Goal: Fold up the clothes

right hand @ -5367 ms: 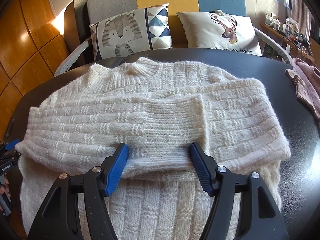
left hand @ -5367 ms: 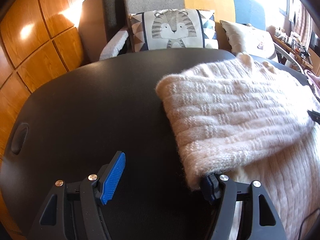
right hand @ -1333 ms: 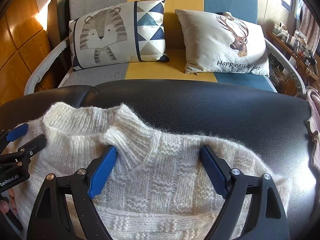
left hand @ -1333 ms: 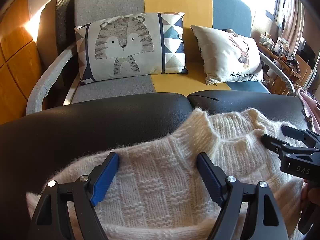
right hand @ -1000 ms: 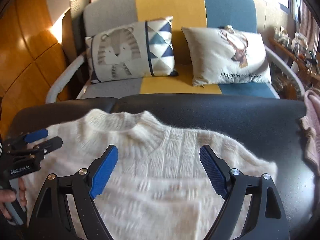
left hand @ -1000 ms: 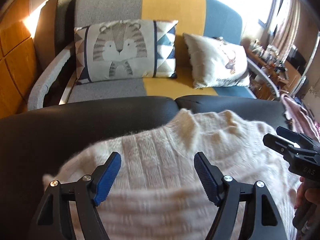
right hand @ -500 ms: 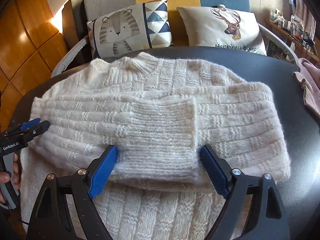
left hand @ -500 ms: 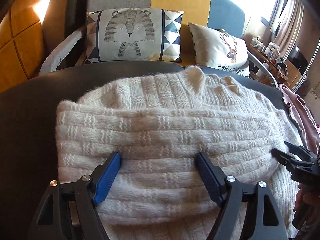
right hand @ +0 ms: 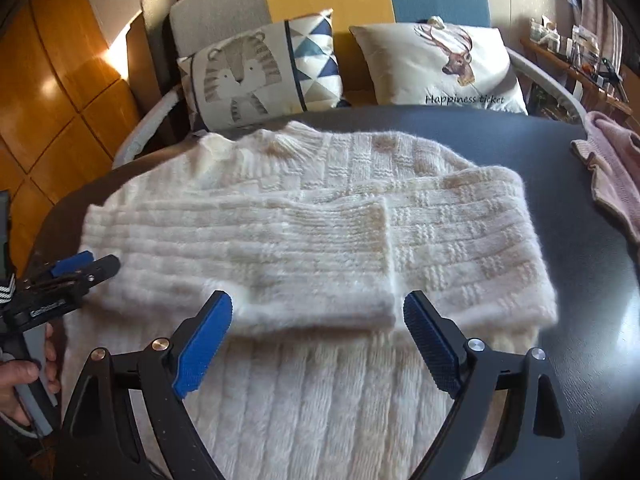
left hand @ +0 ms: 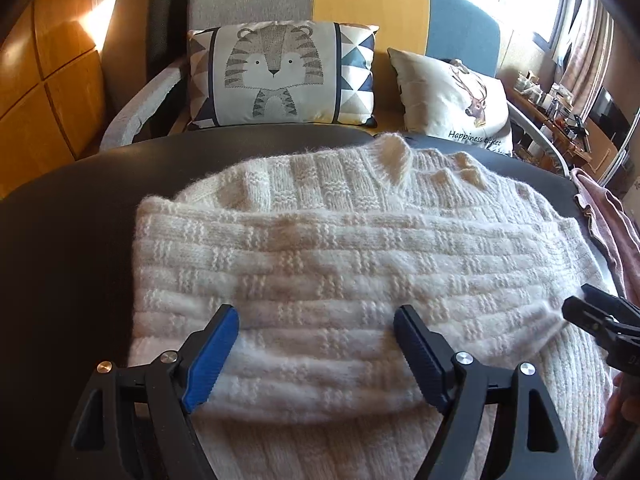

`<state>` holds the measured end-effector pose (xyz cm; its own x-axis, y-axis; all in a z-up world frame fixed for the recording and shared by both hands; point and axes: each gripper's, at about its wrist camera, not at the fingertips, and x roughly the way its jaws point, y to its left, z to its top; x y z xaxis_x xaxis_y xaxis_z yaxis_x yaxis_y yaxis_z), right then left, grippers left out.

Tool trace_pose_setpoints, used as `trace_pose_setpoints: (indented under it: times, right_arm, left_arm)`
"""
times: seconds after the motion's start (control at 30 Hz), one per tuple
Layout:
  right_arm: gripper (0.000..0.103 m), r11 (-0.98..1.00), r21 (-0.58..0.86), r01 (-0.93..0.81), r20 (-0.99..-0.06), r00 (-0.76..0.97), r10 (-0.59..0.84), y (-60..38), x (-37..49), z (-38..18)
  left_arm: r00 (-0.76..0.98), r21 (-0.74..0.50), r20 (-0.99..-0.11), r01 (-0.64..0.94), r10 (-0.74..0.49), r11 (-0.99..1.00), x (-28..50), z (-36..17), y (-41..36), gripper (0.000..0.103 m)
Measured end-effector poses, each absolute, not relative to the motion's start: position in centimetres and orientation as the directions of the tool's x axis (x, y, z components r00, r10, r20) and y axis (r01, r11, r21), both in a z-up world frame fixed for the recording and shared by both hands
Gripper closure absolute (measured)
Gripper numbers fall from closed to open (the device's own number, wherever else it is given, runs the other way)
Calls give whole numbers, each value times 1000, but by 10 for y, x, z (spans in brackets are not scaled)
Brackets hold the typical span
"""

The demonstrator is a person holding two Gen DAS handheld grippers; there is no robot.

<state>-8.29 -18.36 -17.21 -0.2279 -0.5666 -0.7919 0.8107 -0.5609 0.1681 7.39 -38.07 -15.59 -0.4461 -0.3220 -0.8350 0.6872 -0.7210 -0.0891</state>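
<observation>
Cream knit sweater (right hand: 320, 240) lies flat on the black desk (right hand: 580, 208), collar toward the far edge, both sleeves folded across the chest, body running off toward the near edge. Right sleeve cuff ends about mid-chest. Left gripper (left hand: 316, 354) hovers over the folded sleeve band near the sweater's left side, jaws wide apart, blue pads (left hand: 210, 360) not pinching any knit. Right gripper (right hand: 316, 344) sits over the cuff edge, jaws also spread wide, nothing clamped. Whether the pad tips brush the wool is hard to say, fisheye angle.

Desk surface: dark, smooth, rounded far edge. Bare desk left of the sweater and along the right side, wide strip free there. Pink garment (right hand: 612, 172) bunched at the desk's right edge, apart from the sweater.

Beyond the far edge: sofa (left hand: 360, 4) in grey, yellow and blue panels, tiger cushion (left hand: 280, 72) and deer cushion (right hand: 440, 64) on it. Wood panel wall (left hand: 44, 92) at left, sunlit. Cluttered shelf and curtains at far right.
</observation>
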Motion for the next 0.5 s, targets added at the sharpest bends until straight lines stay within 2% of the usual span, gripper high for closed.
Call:
trace_pose_setpoints:
  times: [0.2,0.5]
  right_arm:
    - [13,-532,137,835,-818,-207,-536,-144,-48,-175]
    - [13,-549,120,827,-862,-188,-471,-113,-25,-205]
  left_arm:
    - [-455,-85,-832,668,-316,-740,98,-147,-337,21]
    - [-425,-96,-865,661,-266,-744,126,-166,-300,21]
